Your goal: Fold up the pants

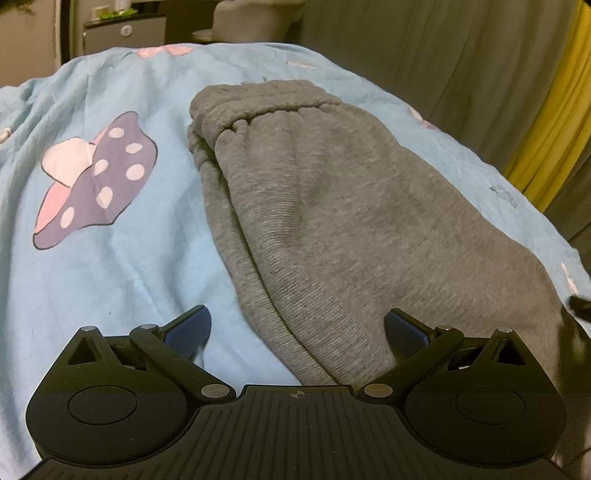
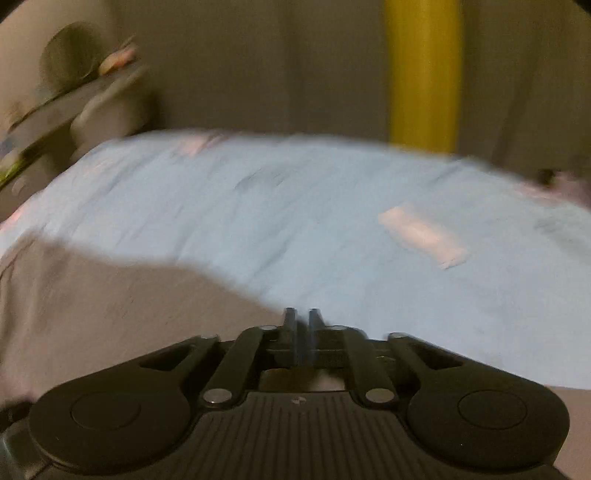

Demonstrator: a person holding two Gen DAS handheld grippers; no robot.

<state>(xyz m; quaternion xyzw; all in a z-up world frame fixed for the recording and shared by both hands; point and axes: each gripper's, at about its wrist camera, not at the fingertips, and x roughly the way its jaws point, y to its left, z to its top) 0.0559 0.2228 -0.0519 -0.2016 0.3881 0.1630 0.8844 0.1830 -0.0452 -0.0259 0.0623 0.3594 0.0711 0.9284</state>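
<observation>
Grey knit pants [image 1: 325,206] lie folded lengthwise on a light blue bedsheet [image 1: 110,277], with the elastic waistband at the far end. My left gripper [image 1: 297,328] is open and empty, its blue pads spread wide over the near end of the pants. In the blurred right wrist view the pants [image 2: 92,314] fill the lower left. My right gripper [image 2: 302,319] is shut, with its fingers together at the pants' edge; whether cloth is pinched between them cannot be told.
The sheet has a purple polka-dot bow print [image 1: 99,181] to the left of the pants. Grey curtains [image 1: 424,55] and a yellow curtain strip [image 1: 554,110] hang behind the bed. A cabinet [image 1: 122,33] stands at the far left.
</observation>
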